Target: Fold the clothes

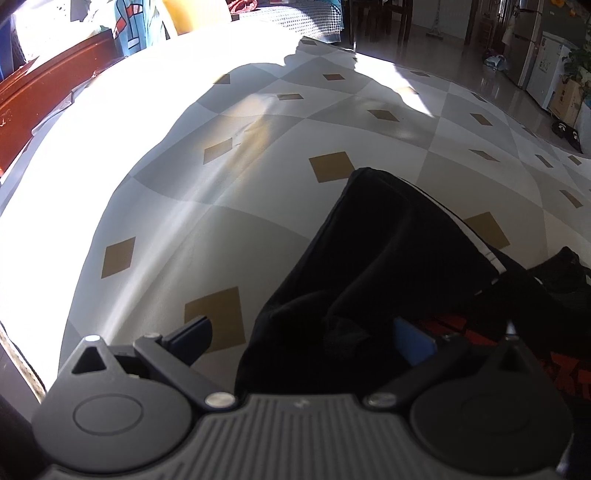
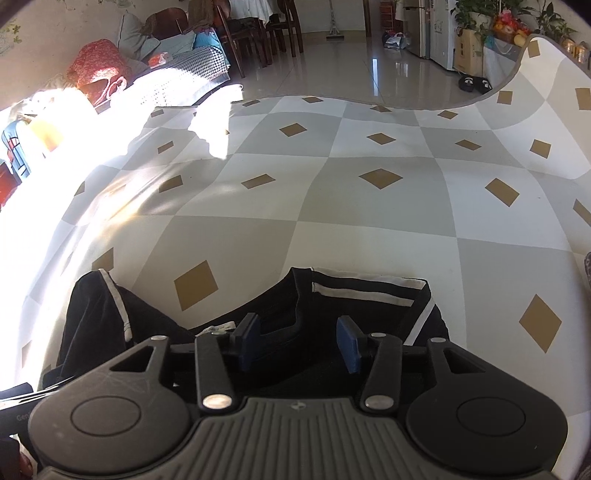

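Note:
A black garment with white stripes lies on the table's checked cover, its collar and a striped shoulder facing away from me. My right gripper hovers just over the collar, its blue pads apart and touching no cloth. In the left wrist view the same black garment is bunched into a ridge, with red print showing at the lower right. My left gripper stands wide open astride that cloth. One of its pads is over bare cover, and the other is beside the fold.
Bright sunlight washes out the left part of the table cover. Beyond the far edge is a shiny tiled floor with dark chairs, a fridge, potted plants and slippers. A cushioned seat with piled cloth stands at the left.

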{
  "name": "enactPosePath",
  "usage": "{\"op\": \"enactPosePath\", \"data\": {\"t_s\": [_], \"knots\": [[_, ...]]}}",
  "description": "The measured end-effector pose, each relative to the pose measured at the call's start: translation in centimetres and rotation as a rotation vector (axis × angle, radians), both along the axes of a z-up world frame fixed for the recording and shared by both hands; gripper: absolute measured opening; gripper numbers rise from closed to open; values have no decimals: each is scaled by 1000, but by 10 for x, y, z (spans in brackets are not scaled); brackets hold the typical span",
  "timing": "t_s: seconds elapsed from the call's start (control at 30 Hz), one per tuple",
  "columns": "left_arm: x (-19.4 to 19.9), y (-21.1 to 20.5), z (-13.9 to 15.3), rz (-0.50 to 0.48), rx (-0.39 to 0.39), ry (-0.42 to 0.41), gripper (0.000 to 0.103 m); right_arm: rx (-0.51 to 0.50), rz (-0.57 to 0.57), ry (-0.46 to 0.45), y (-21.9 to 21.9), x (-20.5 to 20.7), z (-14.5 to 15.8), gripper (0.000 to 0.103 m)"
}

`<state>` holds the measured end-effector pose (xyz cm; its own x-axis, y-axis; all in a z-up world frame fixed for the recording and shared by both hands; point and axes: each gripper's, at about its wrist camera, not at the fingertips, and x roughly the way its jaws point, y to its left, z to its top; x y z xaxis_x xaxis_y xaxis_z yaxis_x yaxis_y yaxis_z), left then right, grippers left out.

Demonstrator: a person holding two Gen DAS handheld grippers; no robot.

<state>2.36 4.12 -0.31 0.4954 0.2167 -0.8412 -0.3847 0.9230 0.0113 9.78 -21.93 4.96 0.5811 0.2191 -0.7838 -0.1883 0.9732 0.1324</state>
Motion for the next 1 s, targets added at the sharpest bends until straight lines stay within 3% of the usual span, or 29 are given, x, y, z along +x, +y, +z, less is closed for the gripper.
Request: {"op": "enactPosePath", "data": {"t_s": [0.27, 0.7, 1.0], "knots": [[13, -15, 12, -95, -8, 21, 103, -20, 70, 79, -18, -11, 7, 46], [52, -9, 23, -152, 34, 65, 103, -96, -52, 118, -51, 8, -7, 50], [73, -14, 0, -217, 6, 157, 103, -174, 5, 191, -41, 16, -33, 52]]}}
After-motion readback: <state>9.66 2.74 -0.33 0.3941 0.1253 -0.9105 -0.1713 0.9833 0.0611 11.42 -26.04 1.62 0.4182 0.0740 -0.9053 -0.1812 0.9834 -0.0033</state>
